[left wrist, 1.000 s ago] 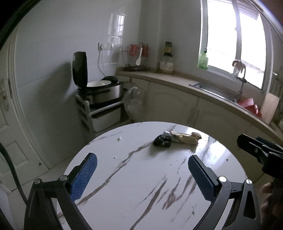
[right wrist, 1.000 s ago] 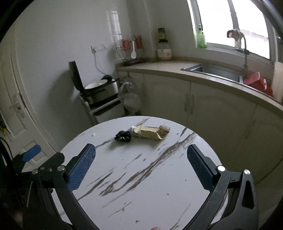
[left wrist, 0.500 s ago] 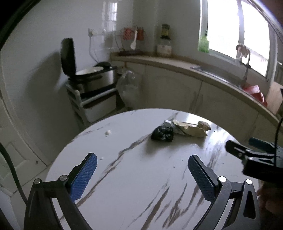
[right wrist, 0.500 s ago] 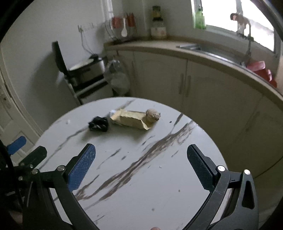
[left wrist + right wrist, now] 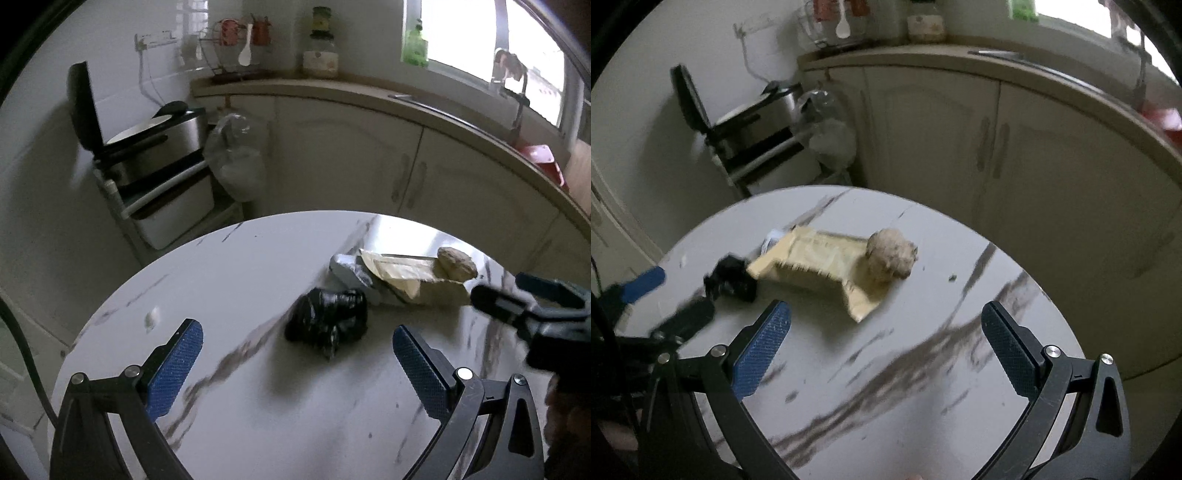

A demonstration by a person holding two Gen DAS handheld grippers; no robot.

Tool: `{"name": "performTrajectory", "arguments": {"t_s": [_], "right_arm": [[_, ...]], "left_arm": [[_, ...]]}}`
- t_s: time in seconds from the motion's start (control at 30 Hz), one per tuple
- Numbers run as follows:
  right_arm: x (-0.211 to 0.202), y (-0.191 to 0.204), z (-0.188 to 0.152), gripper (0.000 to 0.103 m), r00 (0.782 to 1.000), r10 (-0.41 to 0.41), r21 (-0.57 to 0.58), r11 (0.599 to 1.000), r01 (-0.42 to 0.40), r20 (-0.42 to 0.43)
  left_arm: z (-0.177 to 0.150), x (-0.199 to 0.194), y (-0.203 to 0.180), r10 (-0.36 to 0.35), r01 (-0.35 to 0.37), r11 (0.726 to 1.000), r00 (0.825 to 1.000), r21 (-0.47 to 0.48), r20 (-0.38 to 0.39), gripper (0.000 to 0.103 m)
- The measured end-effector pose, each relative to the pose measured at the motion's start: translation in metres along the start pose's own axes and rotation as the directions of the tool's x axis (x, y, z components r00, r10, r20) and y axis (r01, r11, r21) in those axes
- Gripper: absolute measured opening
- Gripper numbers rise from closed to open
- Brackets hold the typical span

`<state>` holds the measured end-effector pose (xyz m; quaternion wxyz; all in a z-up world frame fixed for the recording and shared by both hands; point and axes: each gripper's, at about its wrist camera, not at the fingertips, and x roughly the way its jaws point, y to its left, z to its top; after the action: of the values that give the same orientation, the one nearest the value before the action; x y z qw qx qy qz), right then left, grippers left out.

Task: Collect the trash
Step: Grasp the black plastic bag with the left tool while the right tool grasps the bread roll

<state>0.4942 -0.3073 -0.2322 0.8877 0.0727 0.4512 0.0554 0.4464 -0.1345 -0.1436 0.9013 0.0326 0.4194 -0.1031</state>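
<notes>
A crumpled black piece of trash (image 5: 327, 324) lies on the round marble table (image 5: 240, 273). Behind it lie a flattened tan paper wrapper (image 5: 402, 275), a beige crumpled ball (image 5: 456, 263) and a small silvery-white wrapper (image 5: 349, 271). My left gripper (image 5: 297, 350) is open and empty, just short of the black piece. My right gripper (image 5: 886, 332) is open and empty, just short of the tan wrapper (image 5: 820, 264) and ball (image 5: 890, 254); the black piece (image 5: 731, 278) is to its left. Each gripper shows at the edge of the other's view.
Cream kitchen cabinets (image 5: 369, 158) curve behind the table, with a sink under the window (image 5: 480, 37). A rice cooker with raised lid (image 5: 147, 136) stands on a rack at left. A clear plastic bag (image 5: 236, 158) hangs beside it.
Both grippers have moved forward and down toward the trash, which now looks much larger and closer. Both stay open.
</notes>
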Motion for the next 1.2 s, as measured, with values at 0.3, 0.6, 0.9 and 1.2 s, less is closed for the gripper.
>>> {"name": "performTrajectory", "arguments": {"t_s": [0.3,0.6,0.9,1.2], "right_arm": [[0.025,-0.009,0.023,0.097,1.000,0.013,0.043,0.999,-0.013,0.006],[0.048,-0.001,0.024,0.035,0.997,-0.064,-0.032,0.997,0.064,-0.029],[0.029,-0.011,0.013,0.030,1.000,-0.016,0.005,1.000,0.016,-0.010],[-0.032,-0.009,-0.001,0.030,0.996,-0.034,-0.003,0.999,0.035,0.077]], "left_arm": [[0.018,0.057,-0.002,-0.008,0.008,1.000,0.999,-0.001,-0.037,0.085],[0.023,0.077,0.002,-0.046,0.046,0.999,0.998,-0.014,-0.049,0.044],[0.009,0.065,0.024,-0.064,0.061,0.996,0.997,-0.065,-0.038,0.041],[-0.010,0.000,0.015,-0.062,0.064,0.996,0.997,-0.054,0.039,0.040]]}}
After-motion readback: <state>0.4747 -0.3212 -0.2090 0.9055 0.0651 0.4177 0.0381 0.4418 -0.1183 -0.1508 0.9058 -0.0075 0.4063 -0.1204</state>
